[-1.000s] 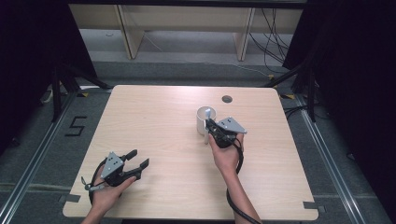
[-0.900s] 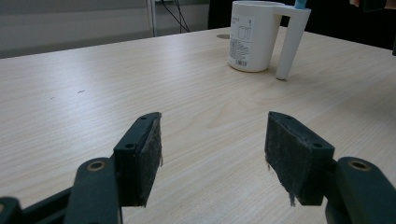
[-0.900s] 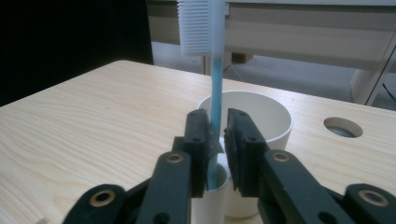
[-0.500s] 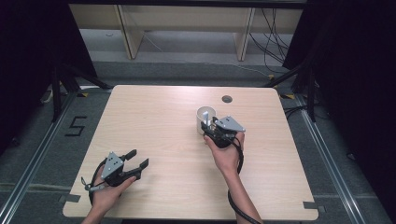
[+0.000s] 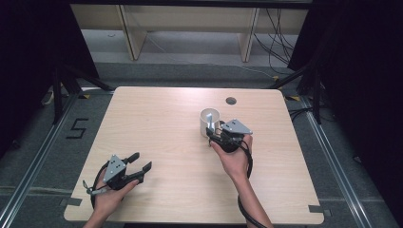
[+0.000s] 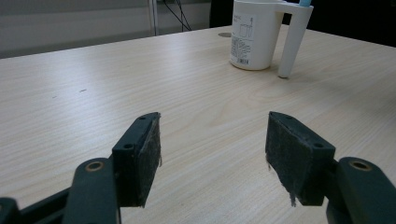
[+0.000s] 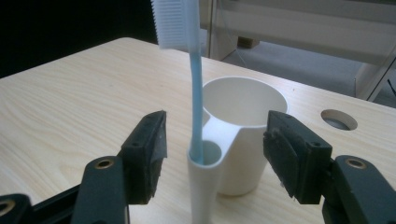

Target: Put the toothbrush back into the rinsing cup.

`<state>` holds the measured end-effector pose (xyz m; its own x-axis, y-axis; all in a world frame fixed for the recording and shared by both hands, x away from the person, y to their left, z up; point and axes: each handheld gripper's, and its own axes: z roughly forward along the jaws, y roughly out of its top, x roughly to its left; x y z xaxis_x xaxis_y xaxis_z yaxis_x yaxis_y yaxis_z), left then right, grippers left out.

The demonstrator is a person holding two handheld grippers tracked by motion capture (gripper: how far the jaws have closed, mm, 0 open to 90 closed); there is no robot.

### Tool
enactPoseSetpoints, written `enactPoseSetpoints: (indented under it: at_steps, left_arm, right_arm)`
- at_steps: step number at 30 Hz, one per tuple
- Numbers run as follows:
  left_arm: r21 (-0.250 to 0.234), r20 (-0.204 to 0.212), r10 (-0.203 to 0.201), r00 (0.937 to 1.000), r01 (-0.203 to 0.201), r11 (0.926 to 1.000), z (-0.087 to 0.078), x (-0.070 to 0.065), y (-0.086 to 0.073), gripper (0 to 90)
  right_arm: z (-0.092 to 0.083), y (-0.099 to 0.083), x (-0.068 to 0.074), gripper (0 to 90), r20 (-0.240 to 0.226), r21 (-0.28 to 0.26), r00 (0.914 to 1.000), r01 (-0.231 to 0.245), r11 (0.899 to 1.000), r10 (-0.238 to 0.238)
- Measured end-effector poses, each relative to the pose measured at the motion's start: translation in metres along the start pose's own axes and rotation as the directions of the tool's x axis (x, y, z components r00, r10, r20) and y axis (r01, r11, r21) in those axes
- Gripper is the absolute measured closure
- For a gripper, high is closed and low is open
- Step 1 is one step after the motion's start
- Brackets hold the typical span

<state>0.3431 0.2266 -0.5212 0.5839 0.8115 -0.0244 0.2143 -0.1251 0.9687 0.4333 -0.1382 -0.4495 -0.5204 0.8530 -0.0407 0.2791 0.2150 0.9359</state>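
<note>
A white cup (image 5: 208,121) (image 7: 245,126) (image 6: 256,32) stands upright on the wooden table (image 5: 157,133), right of centre. Its hollow handle (image 7: 205,186) holds a light blue toothbrush (image 7: 195,84) standing upright, bristles at the top. My right gripper (image 5: 216,137) (image 7: 212,158) is open, its jaws on either side of the handle and the brush, not touching them. My left gripper (image 5: 139,163) (image 6: 212,154) is open and empty near the table's front left corner, far from the cup.
A round cable hole (image 5: 231,100) (image 7: 339,119) lies in the table behind the cup. Shelf legs and cables (image 5: 280,33) stand on the floor beyond the far edge. Bare wood stretches between the two grippers.
The right gripper has drawn back slightly toward the person, away from the cup. The left gripper has not moved.
</note>
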Motion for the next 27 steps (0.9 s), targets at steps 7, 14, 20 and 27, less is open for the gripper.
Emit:
enactPoseSetpoints:
  at_steps: [7,14,20,27]
  left_arm:
    - [-0.003,0.004,0.002,1.0,-0.002,1.0,0.001,-0.001,0.0,35.2]
    - [-0.006,0.005,-0.001,1.0,0.001,1.0,0.001,-0.001,0.0,35.1]
    - [-0.031,0.007,0.006,1.0,-0.006,0.9995,0.002,0.001,0.0,35.1]
    - [-0.007,0.001,-0.006,1.0,0.006,1.0,0.0,0.0,0.0,35.1]
  right_arm:
    - [-0.016,-0.01,-0.005,39.7,0.006,0.022,0.9999,0.013,1.0,-0.013]
    - [-0.029,-0.018,-0.007,39.8,-0.001,0.049,1.0,0.008,0.999,-0.008]
    - [-0.042,-0.028,-0.011,41.0,0.007,0.059,0.9999,0.012,0.998,-0.013]
    - [-0.053,-0.04,-0.017,41.7,0.012,0.061,0.9999,0.005,0.998,-0.006]
